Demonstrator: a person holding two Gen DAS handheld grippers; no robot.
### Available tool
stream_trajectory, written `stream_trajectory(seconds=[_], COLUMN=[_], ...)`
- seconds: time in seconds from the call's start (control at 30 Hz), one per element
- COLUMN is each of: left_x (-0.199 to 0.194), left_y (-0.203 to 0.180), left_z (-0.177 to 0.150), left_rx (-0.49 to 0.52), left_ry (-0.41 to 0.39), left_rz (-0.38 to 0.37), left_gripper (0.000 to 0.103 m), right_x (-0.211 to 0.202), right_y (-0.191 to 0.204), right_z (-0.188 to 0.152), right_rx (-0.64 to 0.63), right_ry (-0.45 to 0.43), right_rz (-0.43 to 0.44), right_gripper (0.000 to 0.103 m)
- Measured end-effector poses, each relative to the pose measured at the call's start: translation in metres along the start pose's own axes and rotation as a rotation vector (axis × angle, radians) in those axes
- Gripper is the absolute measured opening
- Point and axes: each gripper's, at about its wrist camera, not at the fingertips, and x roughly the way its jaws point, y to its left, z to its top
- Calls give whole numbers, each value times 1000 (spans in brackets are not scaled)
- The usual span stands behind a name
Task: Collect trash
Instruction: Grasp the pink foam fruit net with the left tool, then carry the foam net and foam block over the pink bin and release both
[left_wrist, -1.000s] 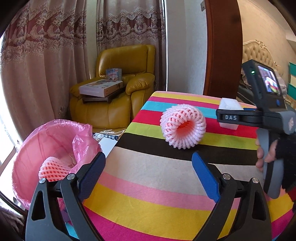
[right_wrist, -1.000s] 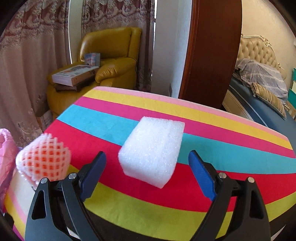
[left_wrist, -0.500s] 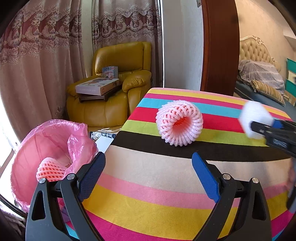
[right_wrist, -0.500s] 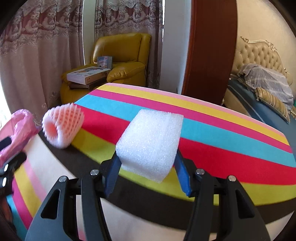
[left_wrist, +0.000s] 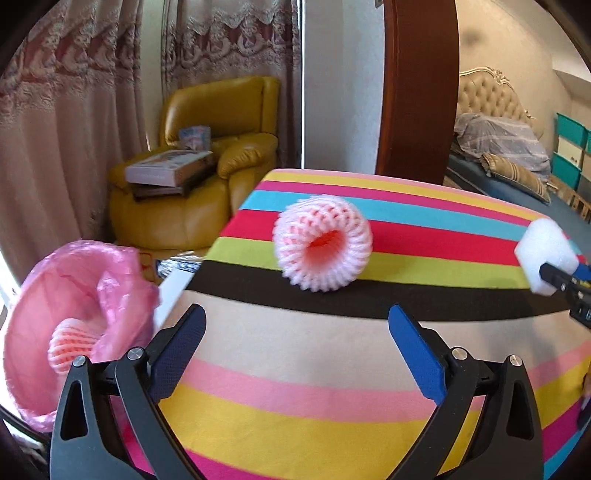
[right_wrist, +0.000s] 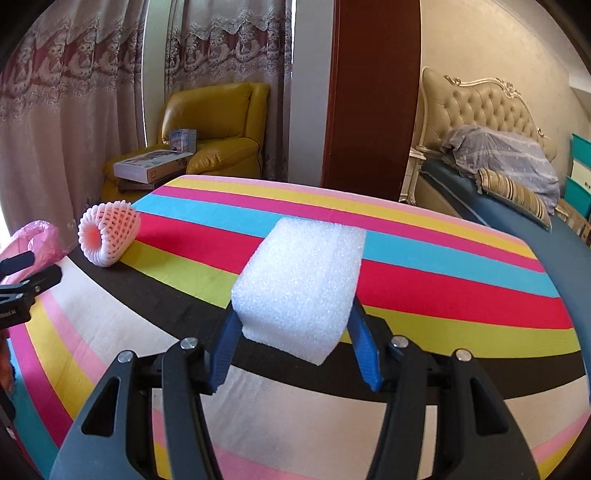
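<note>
One foam net already in pink bin, lower left. Right gripper jaws clenched on white foam block, centre frame, above bench. Left gripper jaws released, w/ nothing between; 2nd net left on bench, mid-frame.

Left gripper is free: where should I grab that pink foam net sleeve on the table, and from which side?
Grip the pink foam net sleeve across its round outer wall, one jaw on each flank. It lies on its side on the striped table, open end facing the left gripper, whose jaws stand open and empty. Come straight ahead and slightly down; the soft mesh should squash, so close gently.
</note>
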Motion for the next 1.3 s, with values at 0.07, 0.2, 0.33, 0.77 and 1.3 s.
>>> stream_trajectory(seconds=[0.07, 0.2, 0.33, 0.77, 1.3], left_x=[8, 31, 57, 91, -8], left_y=[-9, -21, -24, -33, -69], left_z=[8, 23, 34, 52, 0], left_rx=[19, 23, -10, -19, -10], left_ry=[3, 25, 65, 97, -102], left_rz=[-1, -7, -2, -6, -149], left_gripper=[94, 94, 94, 57, 52], right_x=[-1, -4, -4, -4, -3], right_y=[1, 4, 6, 3, 0], right_z=[0, -1, 1, 2, 1], right_rx=[-5, -25, -36, -24, -18], right_ry=[-4, -12, -18, -14, -23], right_rz=[-4, -10, -12, -1, 3], right_gripper=[54, 54, 54, 54, 54])
